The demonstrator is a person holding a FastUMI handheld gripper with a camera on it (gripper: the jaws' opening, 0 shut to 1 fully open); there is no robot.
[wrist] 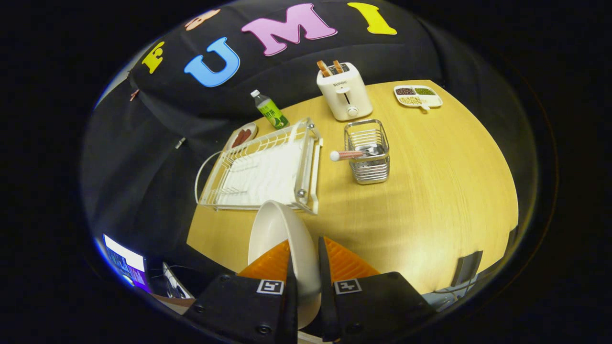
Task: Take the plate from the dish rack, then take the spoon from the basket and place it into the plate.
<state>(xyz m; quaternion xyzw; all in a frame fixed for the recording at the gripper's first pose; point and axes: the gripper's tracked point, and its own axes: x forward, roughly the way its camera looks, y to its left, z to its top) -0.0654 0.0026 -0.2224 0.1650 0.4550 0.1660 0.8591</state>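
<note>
My gripper is shut on the rim of a white plate, which stands on edge between the fingers, lifted above the near part of the table. Just beyond it lies the white wire dish rack, with nothing standing in its slots. To the right of the rack stands a metal wire basket. A spoon with a pale handle leans out of the basket toward the rack.
A wooden table carries a white toaster with toast behind the basket, a green bottle, a small dish of sausages behind the rack, and a divided tray of beans far right. A screen glows below left.
</note>
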